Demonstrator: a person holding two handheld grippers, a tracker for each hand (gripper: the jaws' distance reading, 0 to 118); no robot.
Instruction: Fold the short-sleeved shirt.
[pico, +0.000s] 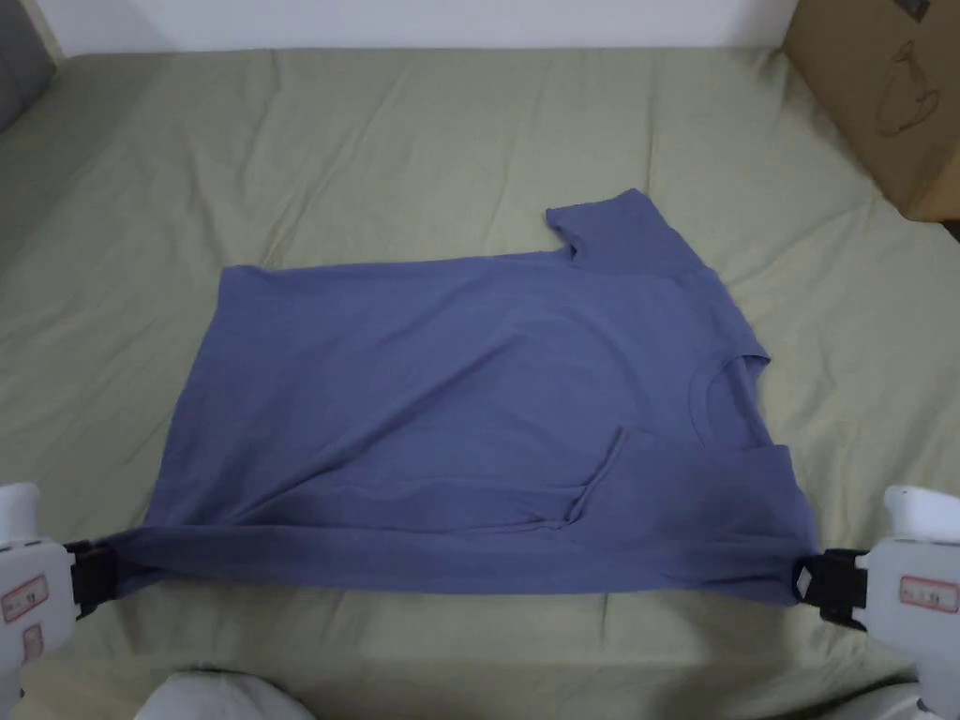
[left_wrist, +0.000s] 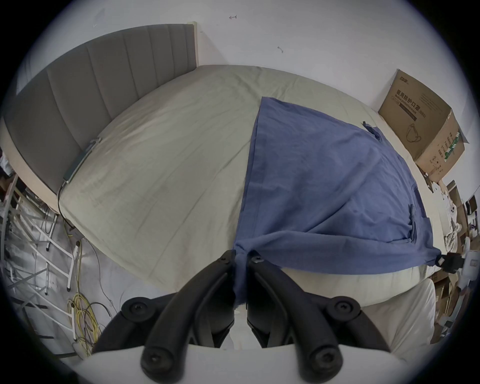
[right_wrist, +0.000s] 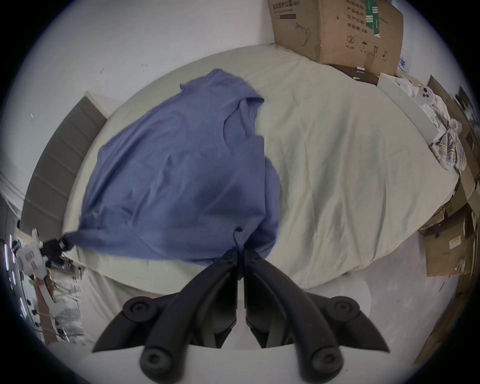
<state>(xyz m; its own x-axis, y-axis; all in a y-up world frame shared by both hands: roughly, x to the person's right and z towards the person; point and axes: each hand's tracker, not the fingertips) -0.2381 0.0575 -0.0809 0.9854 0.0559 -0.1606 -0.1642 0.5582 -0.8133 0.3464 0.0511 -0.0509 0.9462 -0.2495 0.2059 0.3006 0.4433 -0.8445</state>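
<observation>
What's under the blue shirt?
The blue shirt lies spread on the green bed sheet, which shows all around it. The left claw and right claw pinch its near corners. Whatever lies beneath the cloth's middle is covered.

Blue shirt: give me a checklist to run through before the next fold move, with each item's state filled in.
1. Left gripper clamped on the near hem corner of the blue shirt: ok.
2. Right gripper clamped on the near shoulder end: ok.
3. Near edge pulled taut between the two grippers: ok.
4. Near sleeve tucked in over the body: ok.
5. Far sleeve folded in: not ok, it sticks out flat on the bed sheet.
6. Cardboard box clear of the shirt: ok.
</observation>
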